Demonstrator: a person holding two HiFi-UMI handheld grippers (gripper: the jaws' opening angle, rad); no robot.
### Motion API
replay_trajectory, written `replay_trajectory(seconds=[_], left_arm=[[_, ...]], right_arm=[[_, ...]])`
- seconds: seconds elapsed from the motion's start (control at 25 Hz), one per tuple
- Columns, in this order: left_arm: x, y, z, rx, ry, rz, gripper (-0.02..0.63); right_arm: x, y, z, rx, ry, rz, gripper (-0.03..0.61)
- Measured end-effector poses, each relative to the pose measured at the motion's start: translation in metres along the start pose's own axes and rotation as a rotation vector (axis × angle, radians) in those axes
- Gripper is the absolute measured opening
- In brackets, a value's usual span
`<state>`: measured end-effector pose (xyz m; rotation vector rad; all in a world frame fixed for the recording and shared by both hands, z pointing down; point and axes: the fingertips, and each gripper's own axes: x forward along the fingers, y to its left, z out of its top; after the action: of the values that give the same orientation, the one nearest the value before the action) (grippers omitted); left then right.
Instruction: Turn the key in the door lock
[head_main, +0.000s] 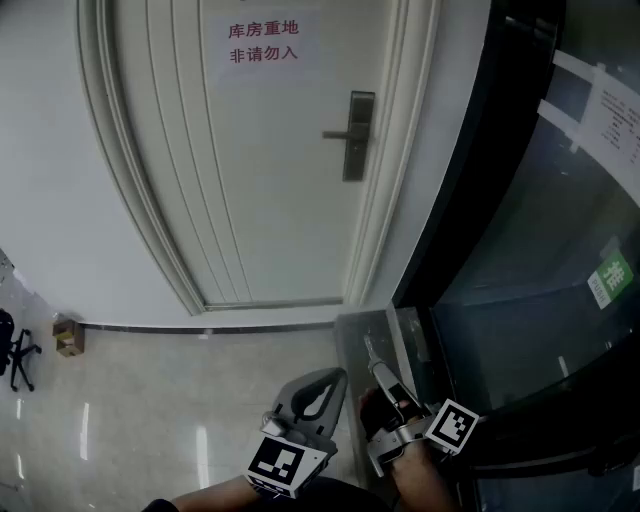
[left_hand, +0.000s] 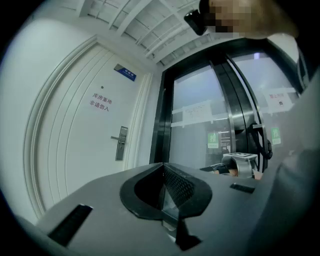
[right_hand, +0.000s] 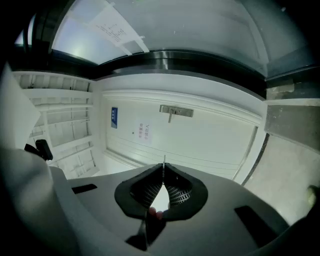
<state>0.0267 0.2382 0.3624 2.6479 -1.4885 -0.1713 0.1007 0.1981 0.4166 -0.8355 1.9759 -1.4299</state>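
Note:
A white door (head_main: 260, 170) stands shut ahead, with a metal lock plate and lever handle (head_main: 357, 135) on its right side and a sign in red characters (head_main: 263, 42) above. The lock plate also shows in the left gripper view (left_hand: 120, 143) and the right gripper view (right_hand: 176, 111). No key is visible in the lock. My right gripper (head_main: 380, 372) is low and far from the door, shut on a thin metal blade that looks like the key (right_hand: 164, 160). My left gripper (head_main: 333, 378) hangs beside it, shut with nothing between its jaws (left_hand: 162, 166).
A dark-framed glass partition (head_main: 540, 250) with a green sticker (head_main: 612, 280) runs along the right. On the glossy floor at the left lie a small cardboard box (head_main: 67, 336) and an office chair base (head_main: 15, 355). A grey metal sill (head_main: 365, 335) lies below the partition's corner.

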Motion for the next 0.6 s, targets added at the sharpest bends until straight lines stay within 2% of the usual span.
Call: replay_trajectory(seconds=[0.24,0.6], left_arm=[[0.03,0.052,0.004,0.008,-0.003,-0.024,0.008],[0.063,0.091,0.004,-0.008,0.005,-0.033,0.008]], right_arm=[[0.06,-0.007,0.011,0.015,-0.021,0.005,0.02],[0.108,-0.017,0.034,0.026,-0.034,-0.001,0.02]])
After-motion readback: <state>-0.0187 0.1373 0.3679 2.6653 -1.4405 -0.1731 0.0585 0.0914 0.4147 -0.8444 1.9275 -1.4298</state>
